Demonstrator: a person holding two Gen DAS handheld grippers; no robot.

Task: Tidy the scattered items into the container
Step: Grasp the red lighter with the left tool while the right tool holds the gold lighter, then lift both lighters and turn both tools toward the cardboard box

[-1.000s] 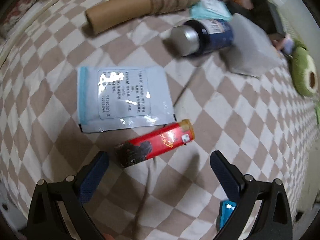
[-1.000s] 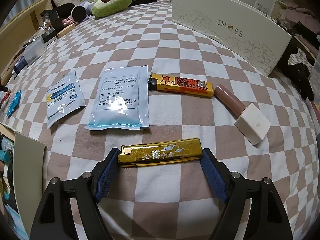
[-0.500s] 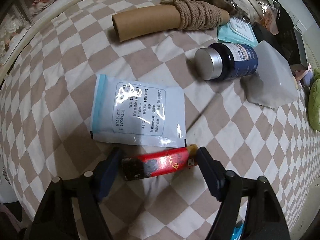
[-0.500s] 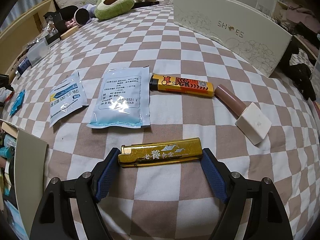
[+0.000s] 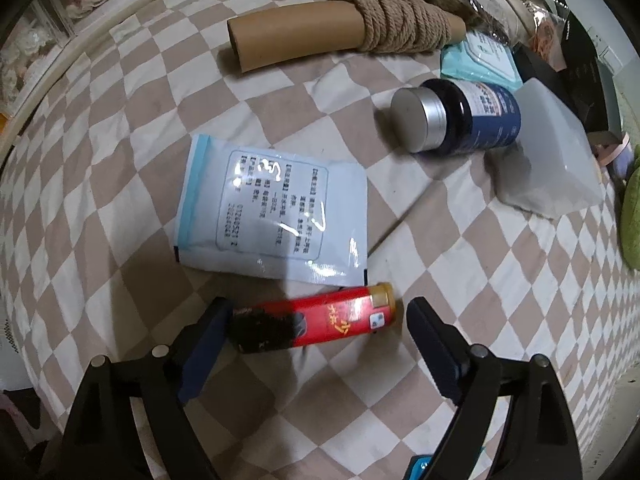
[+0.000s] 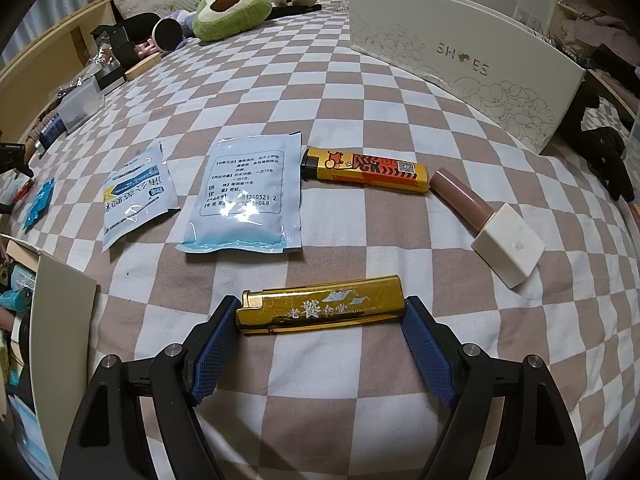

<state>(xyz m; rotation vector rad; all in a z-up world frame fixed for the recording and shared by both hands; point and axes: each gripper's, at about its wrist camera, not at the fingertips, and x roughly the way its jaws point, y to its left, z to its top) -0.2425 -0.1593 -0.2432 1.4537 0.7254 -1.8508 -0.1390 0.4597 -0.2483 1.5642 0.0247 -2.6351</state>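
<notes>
In the left wrist view a red lighter (image 5: 320, 320) with a dark end and a yellow cap lies on the checked bedspread. My left gripper (image 5: 318, 312) straddles it lengthwise. Its jaws are opening: the left pad is at the dark end and a gap shows at the cap end. In the right wrist view my right gripper (image 6: 322, 312) is shut on a gold lighter (image 6: 320, 310), one pad on each end, just above the cover. A white shoe box (image 6: 460, 52) stands at the back right of that view.
Near the left gripper lie a pale blue sachet (image 5: 276, 216), a dark blue bottle (image 5: 464, 120), a rope-wrapped cardboard tube (image 5: 320, 36) and a translucent box (image 5: 552, 160). Ahead of the right gripper lie two sachets (image 6: 248, 196), an orange lighter (image 6: 364, 170) and a pink bottle (image 6: 480, 216).
My left gripper came down around the red lighter, narrowed onto it, then widened a little, and its view rolled slightly. My right gripper and the gold lighter have stayed put.
</notes>
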